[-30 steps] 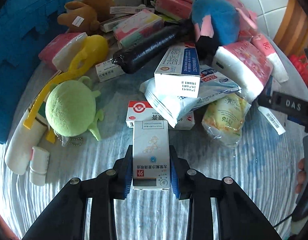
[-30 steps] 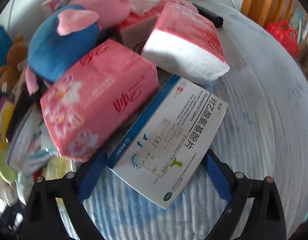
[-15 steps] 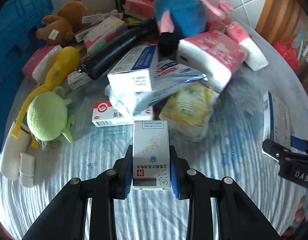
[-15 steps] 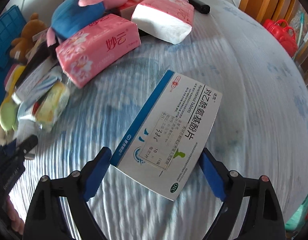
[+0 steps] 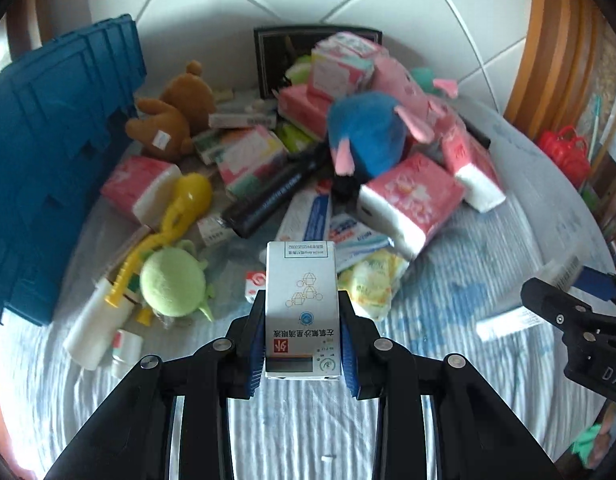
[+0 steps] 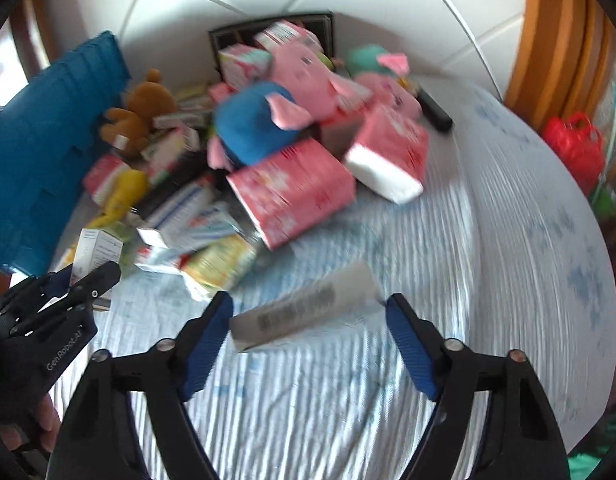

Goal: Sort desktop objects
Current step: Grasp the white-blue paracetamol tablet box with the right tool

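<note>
My left gripper (image 5: 301, 336) is shut on a small white eye-drop box (image 5: 301, 308) and holds it above the striped cloth, near the pile's front edge. The box also shows at the left of the right wrist view (image 6: 95, 254). My right gripper (image 6: 308, 334) has its jaws wide apart. A flat white medicine box (image 6: 308, 308) lies tilted between them, blurred by motion; I cannot tell whether the pads touch it. It also shows in the left wrist view (image 5: 556, 276) at the right.
A pile fills the far table: pink tissue packs (image 5: 412, 196), blue plush (image 5: 364, 136), brown bear (image 5: 175, 112), green plush (image 5: 173, 282), yellow toy (image 5: 183, 208), black bottle (image 5: 275, 196), boxes. A blue crate (image 5: 47, 152) stands left. A red bag (image 6: 576, 148) hangs right.
Both grippers pulled back and up from the pile. The left one still holds its box. The right jaws opened wider and the flat box tipped to edge-on.
</note>
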